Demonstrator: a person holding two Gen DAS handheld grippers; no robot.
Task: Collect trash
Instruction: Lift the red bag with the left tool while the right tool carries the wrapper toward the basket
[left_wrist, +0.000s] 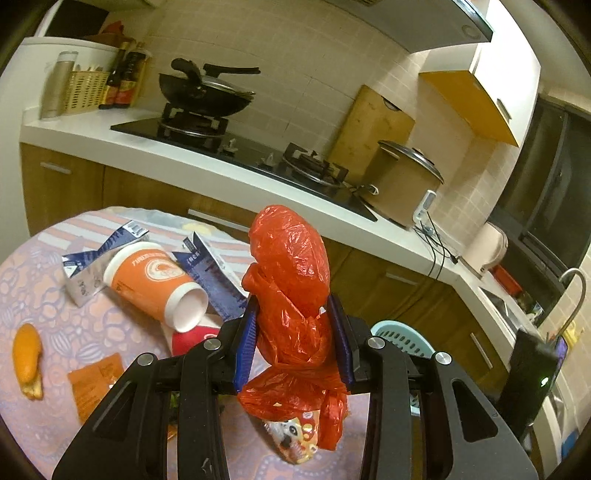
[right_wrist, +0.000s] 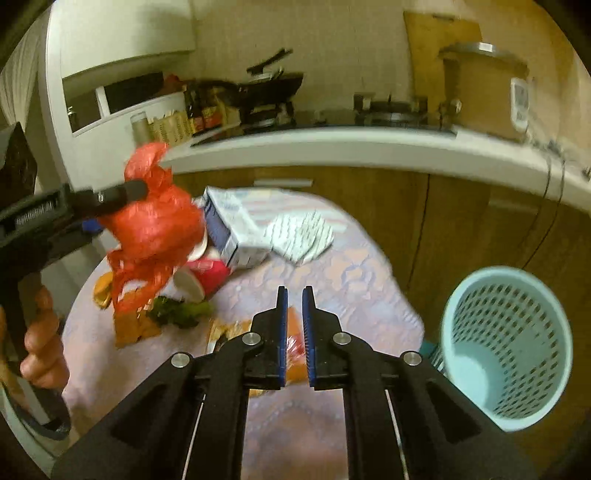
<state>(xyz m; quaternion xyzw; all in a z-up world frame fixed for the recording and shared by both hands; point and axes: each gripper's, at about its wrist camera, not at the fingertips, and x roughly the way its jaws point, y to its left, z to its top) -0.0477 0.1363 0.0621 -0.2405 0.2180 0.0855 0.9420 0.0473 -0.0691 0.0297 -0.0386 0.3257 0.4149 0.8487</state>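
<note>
Left gripper (left_wrist: 293, 332), filling the lower centre of its own view, clamps a crumpled red plastic bag (left_wrist: 291, 280) between its blue pads; the bag bulges above the fingers and hangs below them, held in the air over the patterned tablecloth (left_wrist: 44, 288). Right gripper (right_wrist: 294, 317), at the bottom centre of its view, has its jaws nearly together with only a thin gap, and nothing is clearly pinched between them. Just past the left gripper's fingers, at left of the frame, an orange paper cup (left_wrist: 155, 284) lies on its side between two blue-and-white cartons (left_wrist: 210, 273), with an orange peel (left_wrist: 27, 360) near the left edge. A light-blue perforated bin (right_wrist: 508, 347) stands off the table at lower right of the right view. Farther back, a wok (left_wrist: 205, 94) sits on the stove.
</note>
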